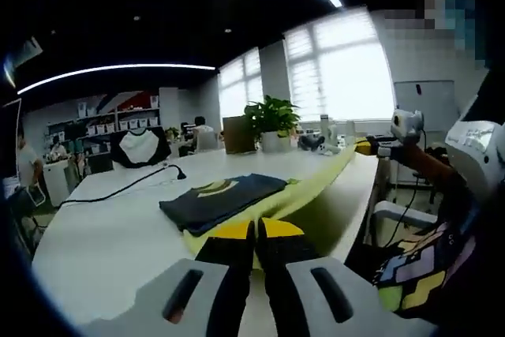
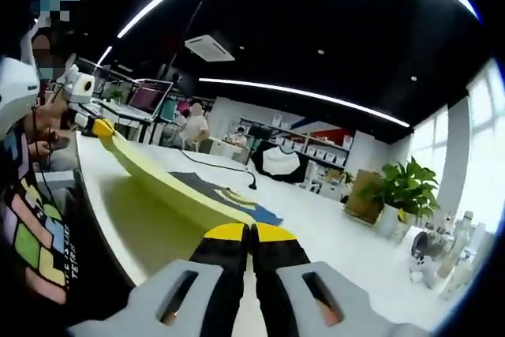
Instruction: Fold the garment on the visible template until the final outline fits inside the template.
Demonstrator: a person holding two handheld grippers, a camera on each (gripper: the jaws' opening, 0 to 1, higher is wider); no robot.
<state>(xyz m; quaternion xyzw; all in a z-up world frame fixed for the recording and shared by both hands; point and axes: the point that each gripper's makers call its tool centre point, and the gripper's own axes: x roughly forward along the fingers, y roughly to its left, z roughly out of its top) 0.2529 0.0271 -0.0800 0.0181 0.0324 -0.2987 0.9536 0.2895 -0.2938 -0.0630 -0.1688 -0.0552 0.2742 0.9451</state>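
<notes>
Both pairs of fingers are pinching the yellow template's [image 1: 316, 183] near edge, left gripper [image 1: 255, 230] and right gripper [image 2: 250, 234] lifting it off the white table [image 1: 102, 234]. Folded dark garment [image 1: 221, 199] is riding on top; tilting further, I reckon, could slide it off. Potted plant [image 1: 272, 120] is sitting beyond, in a bright office.

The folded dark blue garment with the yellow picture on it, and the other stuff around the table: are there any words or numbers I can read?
Dark blue folded garment: a yellow curved print, no readable letters.
Person's colourful block-patterned shirt: small white lettering at its edge, too blurred to read.
White label patch on the person's white sleeve: too blurred to read.
White storage boxes on the far shelves: too small to read.
No text can be read anywhere.
</notes>
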